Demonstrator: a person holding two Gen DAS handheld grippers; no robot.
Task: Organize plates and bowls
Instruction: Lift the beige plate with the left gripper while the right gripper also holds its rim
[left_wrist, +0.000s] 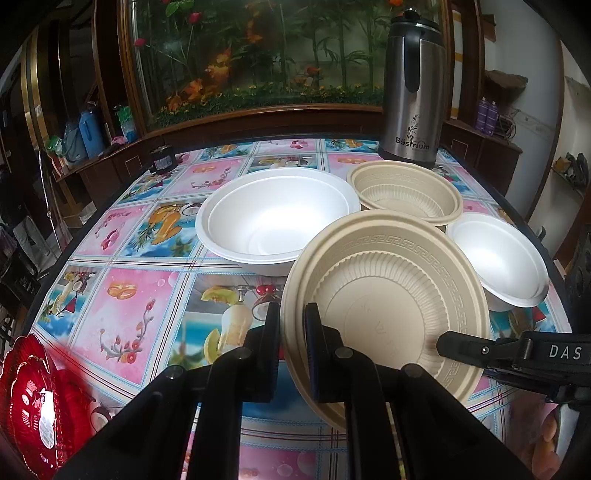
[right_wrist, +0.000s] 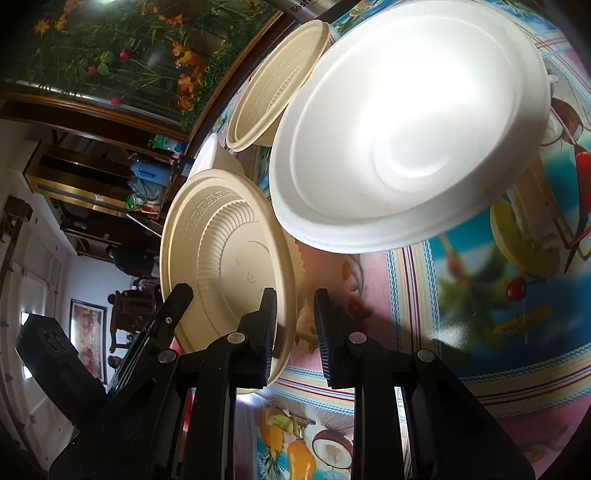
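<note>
With my left gripper (left_wrist: 291, 325) fingers clamped on the tan plate (left_wrist: 388, 295), tilted above the surface near its front edge, and my right gripper (right_wrist: 295, 325) fingers parted around its rim, I'd close squarely before transferring.

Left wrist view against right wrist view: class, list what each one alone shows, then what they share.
Only the left wrist view shows the steel flask, the red dish and the left gripper clamped on the tan plate. Only the right wrist view shows the right gripper, open beside that plate's rim, and a framed picture. Both show the tan plate, tan bowl and small white bowl.
</note>
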